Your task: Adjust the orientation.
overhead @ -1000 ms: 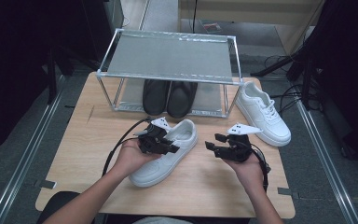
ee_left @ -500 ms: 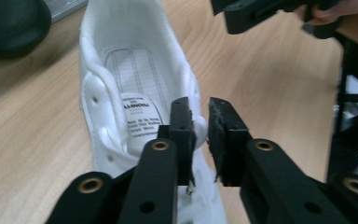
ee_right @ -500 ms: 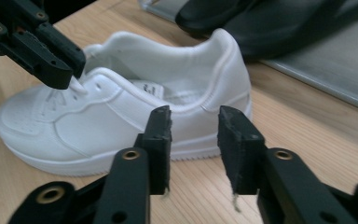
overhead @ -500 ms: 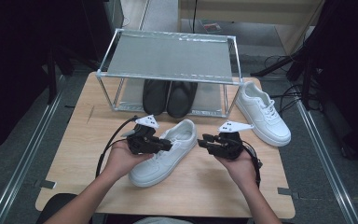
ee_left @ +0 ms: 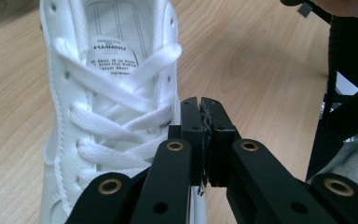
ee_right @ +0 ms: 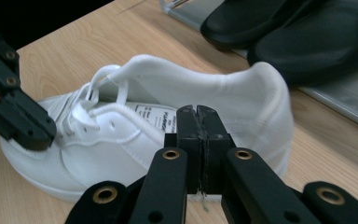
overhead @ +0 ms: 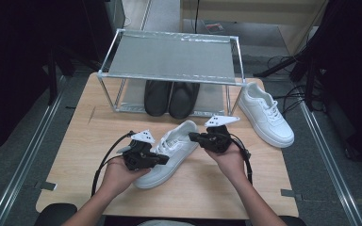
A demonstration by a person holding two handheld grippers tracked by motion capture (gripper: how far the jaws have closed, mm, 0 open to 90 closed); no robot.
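A white sneaker (overhead: 169,155) lies at an angle in the middle of the table, toe toward the person. My left gripper (overhead: 166,160) is at the sneaker's left side by the laces (ee_left: 112,93); its jaws have just been closing and are shut (ee_left: 201,100). My right gripper (overhead: 192,137) is at the heel end, its jaws also just closed and shut (ee_right: 196,109), in front of the heel collar (ee_right: 242,88). A thin pale sliver shows in each seam; I cannot tell what it is. The left gripper's jaws (ee_right: 23,126) are also visible in the right gripper view.
A second white sneaker (overhead: 266,115) lies at the right of the table. A pair of black shoes (overhead: 172,98) sits on the bottom tier of a metal rack (overhead: 169,52) at the back. Bare wooden table (overhead: 85,141) lies to the left.
The left gripper has slid left and toward the person along the sneaker. The right gripper has moved left, up to the sneaker's heel.
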